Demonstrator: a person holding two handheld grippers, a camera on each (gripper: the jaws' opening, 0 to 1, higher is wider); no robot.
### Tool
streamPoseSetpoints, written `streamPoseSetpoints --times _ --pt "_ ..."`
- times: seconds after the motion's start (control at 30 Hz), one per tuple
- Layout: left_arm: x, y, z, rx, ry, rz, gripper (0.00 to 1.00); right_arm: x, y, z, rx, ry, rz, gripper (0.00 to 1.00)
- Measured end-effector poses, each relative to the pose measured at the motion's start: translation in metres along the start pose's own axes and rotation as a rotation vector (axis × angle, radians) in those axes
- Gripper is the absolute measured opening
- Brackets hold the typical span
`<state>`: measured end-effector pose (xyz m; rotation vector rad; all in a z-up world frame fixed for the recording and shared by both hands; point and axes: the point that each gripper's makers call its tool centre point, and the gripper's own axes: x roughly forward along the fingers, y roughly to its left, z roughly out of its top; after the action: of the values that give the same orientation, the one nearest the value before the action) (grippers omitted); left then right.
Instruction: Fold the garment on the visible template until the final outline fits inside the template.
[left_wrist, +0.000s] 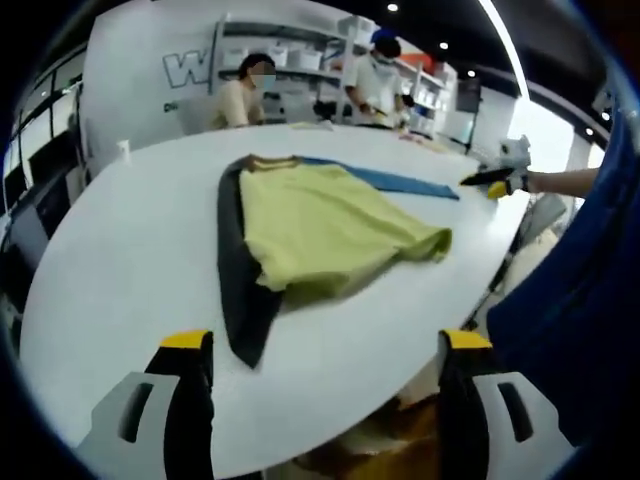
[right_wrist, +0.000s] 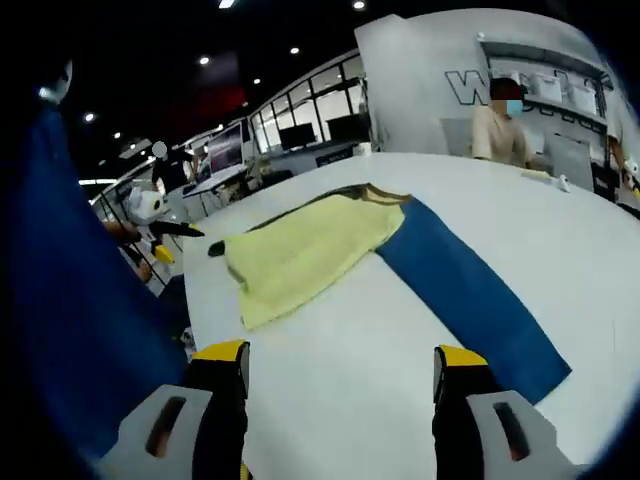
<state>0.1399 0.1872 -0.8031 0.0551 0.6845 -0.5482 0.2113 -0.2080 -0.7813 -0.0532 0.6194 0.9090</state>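
Note:
A yellow garment (left_wrist: 330, 225) lies partly folded on the white table (left_wrist: 130, 260), its collar at the far end. A dark grey strip (left_wrist: 238, 290) of the template shows along its left side and a blue strip (left_wrist: 400, 182) along its right. My left gripper (left_wrist: 325, 345) hovers open above the table's near edge, short of the cloth. In the right gripper view the same garment (right_wrist: 300, 255) lies left of the long blue strip (right_wrist: 470, 290). My right gripper (right_wrist: 340, 355) is open over bare table, holding nothing. Each gripper shows in the other's view, right (left_wrist: 495, 180) and left (right_wrist: 165, 235), beside the table.
The person's blue clothing (left_wrist: 570, 330) fills the right side, and a hand (left_wrist: 560, 182) holds the right gripper. Two people (left_wrist: 245, 90) stand at the table's far side by shelves. A small white cup (left_wrist: 122, 150) sits at the far left. The table's curved edge (left_wrist: 400, 370) is close.

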Motion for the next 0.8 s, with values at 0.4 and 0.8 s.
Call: streamPoseSetpoints --times 0.4,0.8 --pt "0.004 0.021 -0.016 -0.022 0.035 0.012 0.8 0.011 0.058 0.003 -0.033 0.013 0.053 0.97" --pt "0.014 0.04 -0.03 -0.103 0.058 0.012 0.59 0.021 0.097 0.002 -0.025 0.011 0.064 0.99"
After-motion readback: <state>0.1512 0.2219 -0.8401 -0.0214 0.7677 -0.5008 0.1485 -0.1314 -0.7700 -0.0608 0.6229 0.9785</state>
